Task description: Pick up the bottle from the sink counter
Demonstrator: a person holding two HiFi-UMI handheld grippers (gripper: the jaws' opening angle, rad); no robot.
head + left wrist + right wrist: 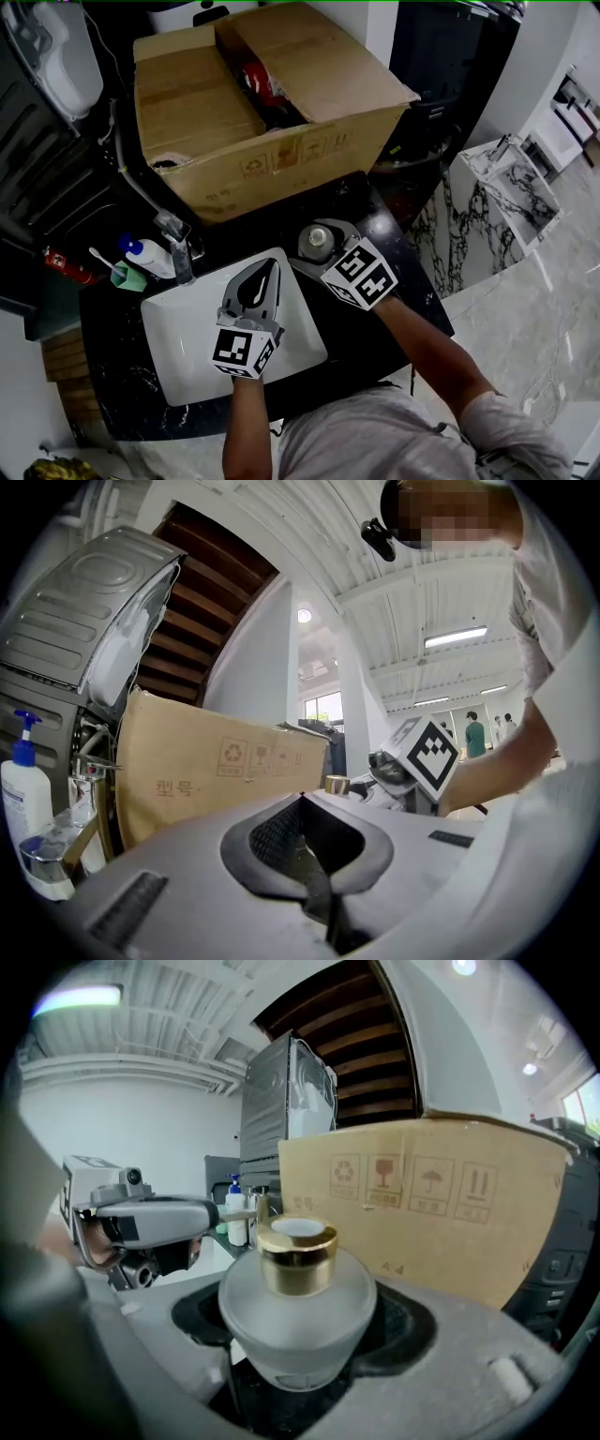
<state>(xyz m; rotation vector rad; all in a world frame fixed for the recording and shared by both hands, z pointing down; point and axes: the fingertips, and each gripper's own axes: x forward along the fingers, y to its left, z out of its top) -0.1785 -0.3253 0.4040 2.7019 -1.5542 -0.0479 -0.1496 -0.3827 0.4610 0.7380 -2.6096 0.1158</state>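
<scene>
Since my right gripper [323, 234] has its jaws closed in round the bottle [298, 1312], with the frosted body sitting snug between the pads as far as I can see, I'd say the grab's done and the lift comes next. Bottle's at the black surface [380, 220] between the sink [187, 366] and the box [281, 159]; can't tell if it's clear of it yet. Left gripper [262, 277] hangs over the sink, jaws together, nothing in them. Next move: straight up, keep it level, since that glass looks slippery.

Two grippers: left gripper [260, 279], right gripper [320, 246]. One frosted bottle [298, 1302], one pump bottle [148, 255], one cardboard box [253, 141], one sink [187, 328].
</scene>
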